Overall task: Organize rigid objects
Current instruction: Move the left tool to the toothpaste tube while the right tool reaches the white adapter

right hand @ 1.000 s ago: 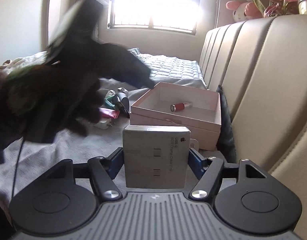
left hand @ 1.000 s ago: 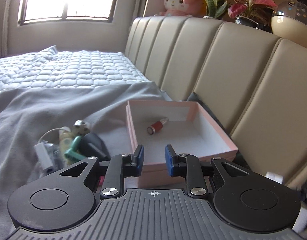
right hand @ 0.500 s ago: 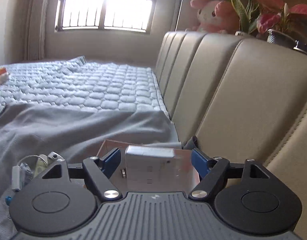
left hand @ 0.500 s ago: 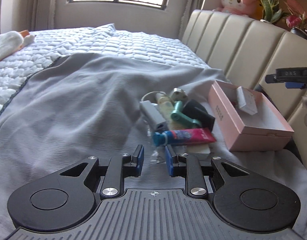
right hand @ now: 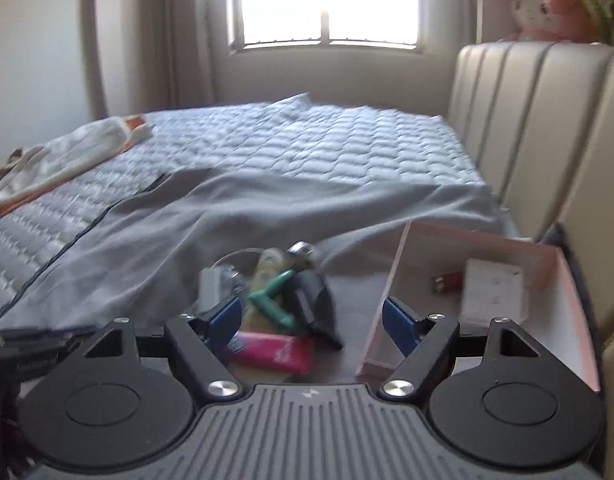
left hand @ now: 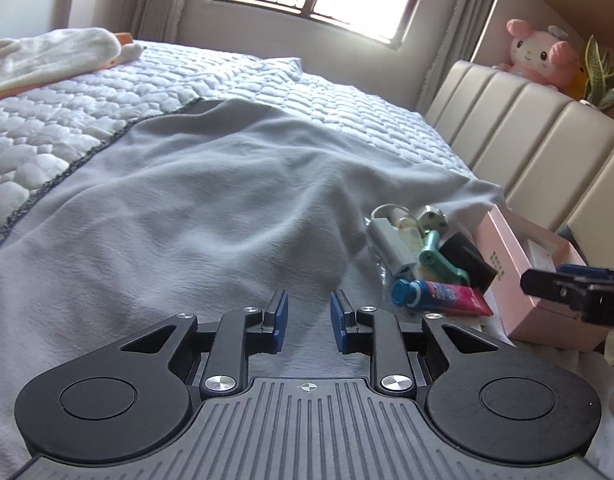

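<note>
A pink open box (right hand: 563,280) lies on the grey blanket by the headboard; inside it are a white charger box (right hand: 493,292) and a small red cylinder (right hand: 445,283). The box also shows in the left wrist view (left hand: 511,264). A pile of small items lies left of it: a pink tube with a blue cap (left hand: 439,294), a green handled tool (left hand: 441,258), a black block (left hand: 465,254), a white adapter (left hand: 389,242). My right gripper (right hand: 312,320) is open and empty above the pile. My left gripper (left hand: 305,314) is empty with a narrow gap, over bare blanket left of the pile.
The beige padded headboard (left hand: 547,152) rises right behind the box. A grey blanket (left hand: 187,200) covers the quilted bed. A cream cloth (left hand: 47,60) lies far left. A pink plush toy (left hand: 541,50) and plants sit on the ledge.
My right gripper let go of the white charger box, which now lies in the pink box, and swung left over the pile. My left gripper moved back and left.
</note>
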Demonstrator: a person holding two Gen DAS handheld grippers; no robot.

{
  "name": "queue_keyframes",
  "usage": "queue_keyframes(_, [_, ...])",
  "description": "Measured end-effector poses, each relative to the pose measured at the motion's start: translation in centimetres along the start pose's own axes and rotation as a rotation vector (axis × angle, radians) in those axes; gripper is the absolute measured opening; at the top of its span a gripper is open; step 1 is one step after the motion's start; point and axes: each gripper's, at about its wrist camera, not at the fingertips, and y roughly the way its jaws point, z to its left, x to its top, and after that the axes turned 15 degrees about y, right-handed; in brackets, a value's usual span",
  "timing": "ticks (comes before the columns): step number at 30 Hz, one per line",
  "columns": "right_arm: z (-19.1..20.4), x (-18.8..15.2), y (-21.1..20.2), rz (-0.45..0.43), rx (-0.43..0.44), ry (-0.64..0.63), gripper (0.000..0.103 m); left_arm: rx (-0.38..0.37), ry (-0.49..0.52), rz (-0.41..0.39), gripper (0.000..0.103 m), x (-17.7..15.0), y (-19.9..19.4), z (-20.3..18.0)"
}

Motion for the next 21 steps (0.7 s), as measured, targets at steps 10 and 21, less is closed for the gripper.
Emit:
queue_keyframes(10, [6.9, -4.7, 4.8, -0.010, 0.009, -0.285, 0.078, 0.014, -0.142, -0.052, 0.025, -1.3, 1.5, 1.6])
queue_keyframes(21, [8.6, -0.4, 13.3, 0.095, -0.076, -0.129, 0.041, -0.038, -0.059, -0.022, 0.025, -2.6, 1.5, 0.8])
